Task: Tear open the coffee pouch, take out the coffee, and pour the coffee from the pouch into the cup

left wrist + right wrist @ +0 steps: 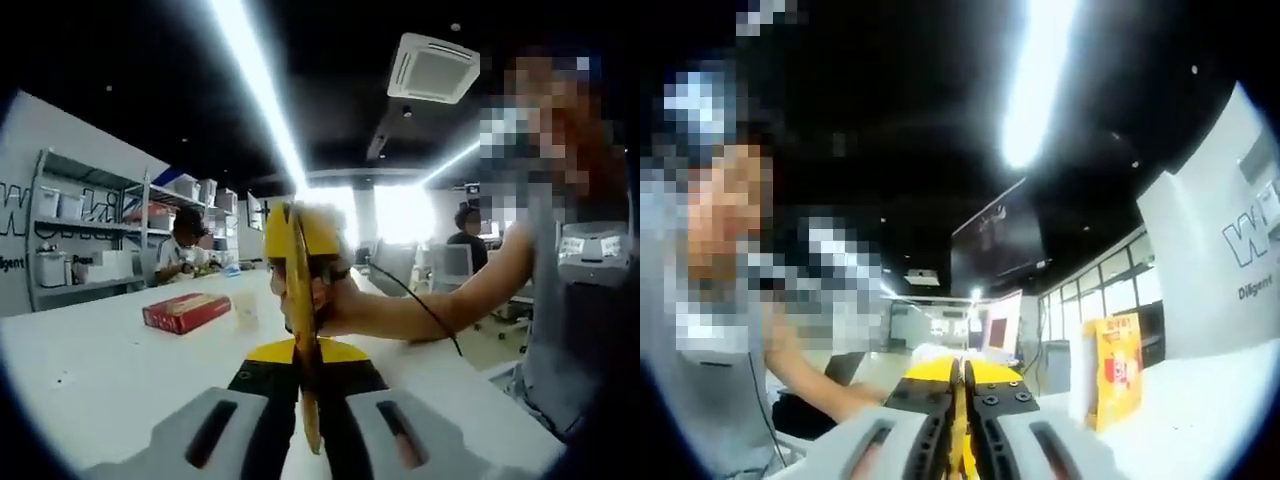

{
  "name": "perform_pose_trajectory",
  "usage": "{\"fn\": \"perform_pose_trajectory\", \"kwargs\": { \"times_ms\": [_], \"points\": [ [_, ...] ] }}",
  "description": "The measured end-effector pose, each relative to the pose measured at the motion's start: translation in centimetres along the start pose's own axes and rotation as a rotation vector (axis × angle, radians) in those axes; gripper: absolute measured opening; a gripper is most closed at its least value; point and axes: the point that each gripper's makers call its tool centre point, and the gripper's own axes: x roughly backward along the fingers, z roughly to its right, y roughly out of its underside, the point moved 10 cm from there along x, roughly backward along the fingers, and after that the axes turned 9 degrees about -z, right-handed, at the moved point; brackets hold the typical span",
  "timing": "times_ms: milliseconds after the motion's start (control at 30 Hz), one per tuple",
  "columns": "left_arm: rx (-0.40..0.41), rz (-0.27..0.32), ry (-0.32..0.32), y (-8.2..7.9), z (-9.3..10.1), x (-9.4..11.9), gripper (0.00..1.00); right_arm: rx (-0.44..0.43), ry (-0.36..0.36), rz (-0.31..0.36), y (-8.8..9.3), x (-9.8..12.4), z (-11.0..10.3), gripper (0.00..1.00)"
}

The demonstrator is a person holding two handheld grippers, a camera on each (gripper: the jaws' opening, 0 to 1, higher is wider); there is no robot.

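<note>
In the left gripper view, the left gripper (pixel 305 425) is pinching the lower edge of the pouch (pixel 300 320), its jaws closed on the thin yellow strip that is standing edge-on between them. At the far end of the pouch, the right gripper (pixel 300 235) is clamping its upper part, with the person's hand (pixel 335 300) holding that gripper from the right. The pouch is hanging in the air above the table (pixel 90 370), stretched between both grippers. Beyond it, a clear cup (pixel 245 310) is standing on the table, with a red box (pixel 186 312) just to its left.

In the right gripper view, the right gripper (pixel 962 420) is showing its jaws pressed together on a yellow sliver of pouch (pixel 960 440). To the right, a yellow carton (pixel 1112 370) is standing upright on the table (pixel 1210 410).
</note>
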Motion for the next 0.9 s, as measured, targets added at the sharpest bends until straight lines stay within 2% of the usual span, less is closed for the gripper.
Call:
{"fn": "perform_pose_trajectory", "kwargs": {
  "times_ms": [433, 667, 833, 900],
  "points": [
    [0.031, -0.043, 0.024, -0.03, 0.37, -0.19, 0.07, 0.012, -0.012, -0.052, -0.11, -0.49, -0.36, 0.06],
    [0.032, -0.051, 0.024, -0.03, 0.37, -0.05, 0.07, 0.002, -0.017, -0.056, -0.06, -0.52, -0.46, 0.06],
    [0.027, -0.069, 0.009, 0.13, 0.29, 0.06, 0.07, -0.036, -0.031, -0.04, 0.02, -0.62, -0.5, 0.09],
    [0.021, -0.071, 0.009, 0.2, 0.4, 0.03, 0.07, -0.033, -0.031, -0.047, 0.03, -0.62, -0.57, 0.06]
  ]
}}
